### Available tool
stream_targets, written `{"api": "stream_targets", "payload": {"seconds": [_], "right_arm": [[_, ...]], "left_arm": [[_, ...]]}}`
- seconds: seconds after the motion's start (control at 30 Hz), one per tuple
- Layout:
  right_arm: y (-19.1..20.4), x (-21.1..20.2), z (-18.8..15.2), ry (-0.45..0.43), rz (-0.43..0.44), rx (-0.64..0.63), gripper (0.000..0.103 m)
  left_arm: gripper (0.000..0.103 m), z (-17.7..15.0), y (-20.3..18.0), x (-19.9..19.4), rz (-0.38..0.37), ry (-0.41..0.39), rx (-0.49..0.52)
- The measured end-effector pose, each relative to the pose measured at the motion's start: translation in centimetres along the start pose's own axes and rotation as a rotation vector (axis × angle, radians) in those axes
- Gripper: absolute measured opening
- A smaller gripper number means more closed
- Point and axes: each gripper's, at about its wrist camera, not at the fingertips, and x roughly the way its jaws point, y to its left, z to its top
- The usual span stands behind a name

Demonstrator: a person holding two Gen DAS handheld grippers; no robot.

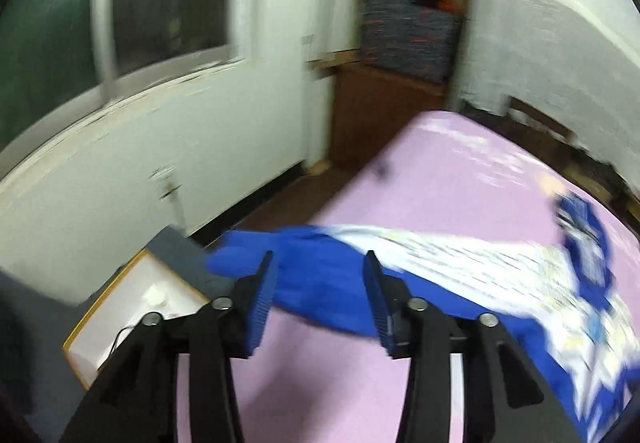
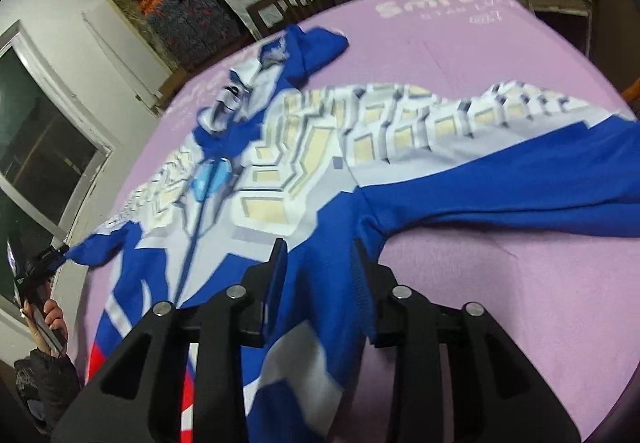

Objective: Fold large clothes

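Left gripper [image 1: 318,263] angling down over blue sleeve cuff [image 1: 256,251], jaws apart, gripping nothing; right gripper [image 2: 318,249] tilting down over costume torso [image 2: 316,275], jaws half-open, grip unclear.

Ahead of the left gripper [image 1: 320,279] the blue sleeve [image 1: 304,267] lay across its path, with bare pink cover [image 1: 460,179] open beyond. To its left a framed board [image 1: 132,307] and the white wall [image 1: 140,163] closed that side. Right of the right gripper [image 2: 318,271], the cover [image 2: 520,303] lay free below the other sleeve [image 2: 520,199].
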Motion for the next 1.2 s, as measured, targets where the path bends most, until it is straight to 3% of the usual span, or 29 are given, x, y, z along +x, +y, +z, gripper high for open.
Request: {"api": "stream_targets", "payload": {"seconds": [0.1, 0.17, 0.3, 0.37, 0.47, 0.5, 0.57, 0.67, 0.83, 0.97, 1.07, 1.2], "right_arm": [[1.8, -1.3, -0.3, -0.017, 0.030, -0.045, 0.033], [3.4, -1.1, -0.2, -0.012, 0.038, -0.077, 0.033], [5.8, 0.7, -0.7, 0.032, 0.026, -0.110, 0.033], [6.5, 1.2, -1.8, 0.068, 0.035, -0.131, 0.033], [6.9, 1.6, -3.7, 0.117, 0.027, -0.164, 0.036], [6.7, 1.6, -4.4, 0.139, 0.031, -0.163, 0.037], [6.2, 1.6, -5.6, 0.164, 0.044, -0.149, 0.038], [5.9, 0.0, -7.4, 0.150, 0.049, -0.169, 0.038], [5.2, -2.9, -10.4, 0.148, 0.043, -0.202, 0.038], [5.1, -4.7, -12.1, 0.152, 0.004, -0.228, 0.040], [5.2, -6.6, -13.1, 0.104, -0.015, -0.226, 0.040], [6.2, -8.7, -13.6, 0.037, 0.033, -0.225, 0.040]], "left_arm": [[0.059, -1.5, -6.4, -1.5, -0.201, 0.062, 0.137], [0.059, -2.8, -10.8, -1.5, -0.276, 0.108, 0.227], [0.059, -7.0, -17.1, -1.0, -0.369, 0.224, 0.374], [0.059, -9.5, -18.6, -0.9, -0.374, 0.278, 0.448], [0.062, -13.0, -18.7, -0.7, -0.349, 0.335, 0.525], [0.070, -13.9, -18.5, -1.3, -0.321, 0.286, 0.559], [0.077, -15.0, -18.0, -2.1, -0.300, 0.260, 0.584], [0.085, -15.6, -16.0, -3.2, -0.313, 0.263, 0.578], [0.086, -16.3, -12.7, -3.7, -0.339, 0.306, 0.523], [0.084, -17.4, -11.1, -5.6, -0.333, 0.297, 0.526], [0.084, -17.4, -10.7, -7.5, -0.351, 0.259, 0.523], [0.084, -17.3, -11.8, -9.7, -0.404, 0.193, 0.543]]}}
